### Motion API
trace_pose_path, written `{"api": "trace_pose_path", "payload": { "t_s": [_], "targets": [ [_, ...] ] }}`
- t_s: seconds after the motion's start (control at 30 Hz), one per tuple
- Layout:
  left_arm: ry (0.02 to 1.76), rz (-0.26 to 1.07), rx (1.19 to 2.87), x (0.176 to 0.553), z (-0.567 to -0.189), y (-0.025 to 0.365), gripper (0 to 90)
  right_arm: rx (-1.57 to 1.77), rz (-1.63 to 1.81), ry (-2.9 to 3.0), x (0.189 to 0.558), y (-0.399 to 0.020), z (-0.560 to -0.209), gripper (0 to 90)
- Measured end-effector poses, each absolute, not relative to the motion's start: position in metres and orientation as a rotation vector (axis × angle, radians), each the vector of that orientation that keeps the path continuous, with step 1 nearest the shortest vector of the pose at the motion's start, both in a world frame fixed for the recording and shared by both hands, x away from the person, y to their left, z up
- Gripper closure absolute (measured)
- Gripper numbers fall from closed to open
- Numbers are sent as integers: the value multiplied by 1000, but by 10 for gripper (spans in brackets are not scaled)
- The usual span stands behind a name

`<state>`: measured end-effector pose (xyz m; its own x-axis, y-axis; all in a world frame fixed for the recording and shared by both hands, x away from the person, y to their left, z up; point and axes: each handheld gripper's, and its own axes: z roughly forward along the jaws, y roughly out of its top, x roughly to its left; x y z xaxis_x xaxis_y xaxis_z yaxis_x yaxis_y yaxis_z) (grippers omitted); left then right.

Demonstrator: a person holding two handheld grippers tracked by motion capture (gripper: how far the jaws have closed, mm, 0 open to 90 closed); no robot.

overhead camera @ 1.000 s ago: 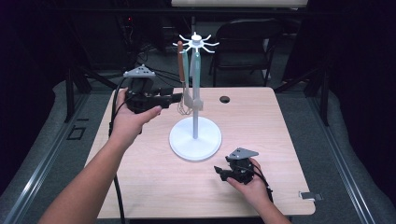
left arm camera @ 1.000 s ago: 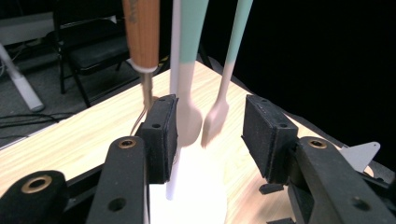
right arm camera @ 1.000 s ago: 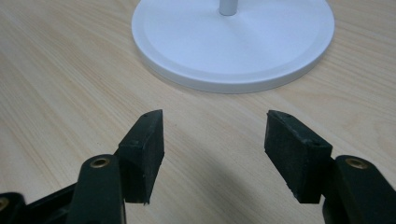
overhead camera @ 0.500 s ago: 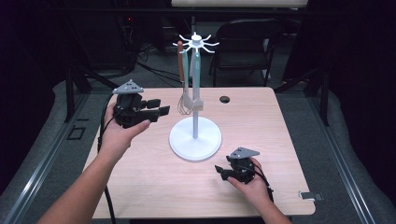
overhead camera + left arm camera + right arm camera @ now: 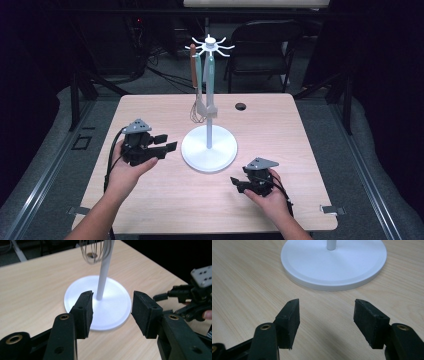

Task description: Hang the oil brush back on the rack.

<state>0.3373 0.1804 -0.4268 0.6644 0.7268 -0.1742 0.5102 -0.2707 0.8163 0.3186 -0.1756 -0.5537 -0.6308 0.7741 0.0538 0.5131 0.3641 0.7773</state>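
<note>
A: Where does the white utensil stand with its round flat base (image 5: 209, 150) sit?

B: Near the middle of the pale wooden table (image 5: 280, 130), its thin pole upright and a crown of short hooks at the top. A brown-handled wire whisk (image 5: 194, 87) and a pale grey-green handled utensil (image 5: 210, 85) hang from the hooks, close beside the pole. In the left gripper view the whisk's wire loops (image 5: 93, 252) hang just next to the pole, above the base.

A: And the left gripper (image 5: 161, 143)?

B: It is held low over the table, just to the left of the base, pointing towards it. Its fingers (image 5: 83, 312) stand wide with nothing between them; they have just been opening. In its own view the pole and base lie straight ahead through the gap.

A: The right gripper (image 5: 237, 182)?

B: It rests at the near right of the table, in front of the base and apart from it. Its fingers (image 5: 288, 320) are spread wide too, empty, with bare wood under them and the base's rim (image 5: 332, 285) just ahead.

A: Anything else on the table?

B: A small dark round hole (image 5: 240, 106) toward the far edge.
</note>
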Motion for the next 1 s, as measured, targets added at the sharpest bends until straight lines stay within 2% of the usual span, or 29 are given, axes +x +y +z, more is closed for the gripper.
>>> {"api": "trace_pose_path", "payload": {
  "t_s": [0.47, 1.0],
  "targets": [
    [1089, 259, 1946, 323, -509, 192, 479, 1136, 1143, 2303, 319, -176, -553, 375],
    [1138, 279, 1934, 321, -558, 208, 435, 1123, 1114, 2321, 319, -175, -555, 382]
  ]
}}
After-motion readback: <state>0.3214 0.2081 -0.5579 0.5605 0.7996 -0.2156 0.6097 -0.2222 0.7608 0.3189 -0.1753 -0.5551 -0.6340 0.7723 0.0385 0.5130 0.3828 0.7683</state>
